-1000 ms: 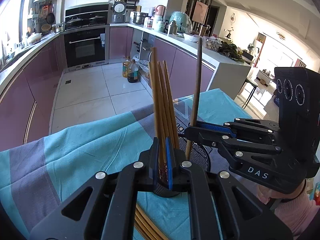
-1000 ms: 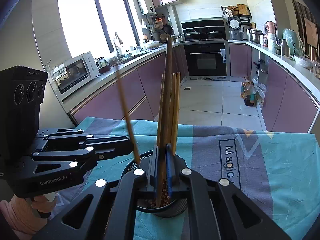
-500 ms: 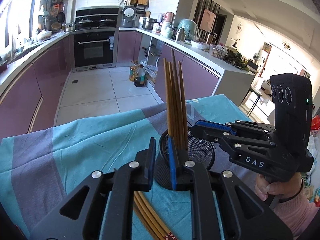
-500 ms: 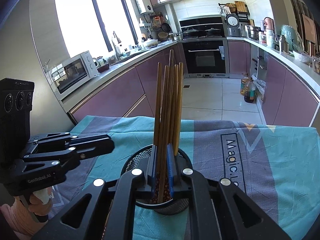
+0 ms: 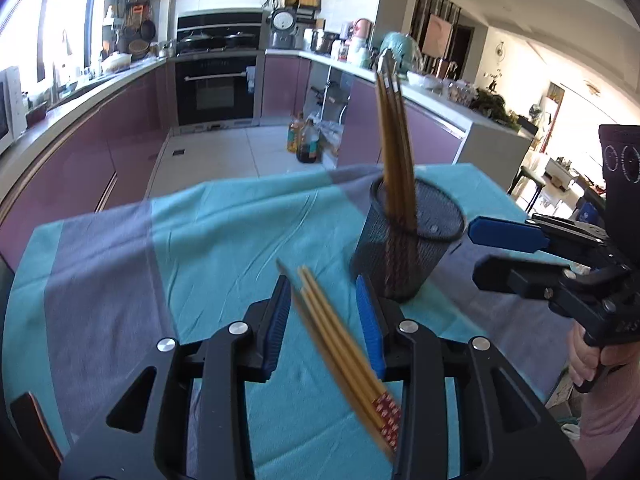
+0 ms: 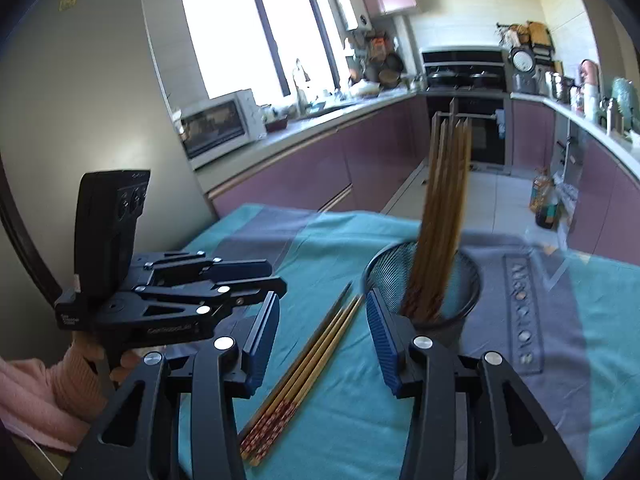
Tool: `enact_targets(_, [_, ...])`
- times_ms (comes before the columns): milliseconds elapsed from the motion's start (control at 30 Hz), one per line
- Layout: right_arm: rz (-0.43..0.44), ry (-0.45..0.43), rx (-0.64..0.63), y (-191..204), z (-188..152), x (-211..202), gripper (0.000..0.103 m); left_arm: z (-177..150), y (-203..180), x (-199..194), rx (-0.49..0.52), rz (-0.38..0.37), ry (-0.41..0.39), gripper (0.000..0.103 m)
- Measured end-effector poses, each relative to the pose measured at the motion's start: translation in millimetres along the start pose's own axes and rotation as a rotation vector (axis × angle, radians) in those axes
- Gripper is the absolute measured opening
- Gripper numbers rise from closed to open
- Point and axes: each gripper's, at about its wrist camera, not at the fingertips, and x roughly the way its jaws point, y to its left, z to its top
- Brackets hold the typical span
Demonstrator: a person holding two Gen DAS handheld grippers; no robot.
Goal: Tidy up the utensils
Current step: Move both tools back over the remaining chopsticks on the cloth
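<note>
A black mesh cup [image 5: 408,240] stands on the teal and grey cloth, also in the right wrist view [image 6: 460,292]. Several wooden chopsticks [image 5: 394,152] stand upright in it, also shown in the right wrist view [image 6: 444,208]. A loose bunch of chopsticks [image 5: 340,340] lies flat on the cloth, also in the right wrist view [image 6: 304,368]. My left gripper [image 5: 324,320] is open and empty, above the lying bunch. My right gripper [image 6: 322,344] is open and empty, with the lying bunch between its fingers and the cup just to its right.
The cloth-covered table [image 5: 160,248] ends at its far edge toward the kitchen floor. Purple cabinets and an oven [image 5: 218,88] stand beyond. A microwave [image 6: 218,124] sits on the left counter. The right gripper's body [image 5: 560,272] is right of the cup.
Both grippers have opened, let go of the chopsticks now standing in the cup, and pulled back. The left gripper has swung left over the lying bunch.
</note>
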Motion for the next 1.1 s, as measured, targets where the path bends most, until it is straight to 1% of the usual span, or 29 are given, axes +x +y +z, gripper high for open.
enact_targets(167, [0.01,0.1,0.034,3.0,-27.2,30.9,0.043,-31.5,9.9,16.7,-0.027,0.007,0.076,0.034])
enact_targets(367, [-0.029,0.161,0.052,2.0,-42.7,51.1,0.043,-51.2,17.0,32.7,-0.052,0.011,0.125,0.035])
enact_targets(433, [-0.036,0.179,0.058,1.3,-46.9,56.3,0.043,-52.5,12.4,36.3,-0.05,0.013,0.133,0.036])
enact_targets(733, [-0.062,0.211,0.047,6.4,-59.9,67.8,0.043,-54.6,6.2,48.0,-0.047,0.007,0.155,0.037])
enact_targets(1100, [-0.092,0.225,0.012,14.4,-57.9,77.3,0.043,-57.3,3.5,61.3,-0.041,0.012,0.186,0.038])
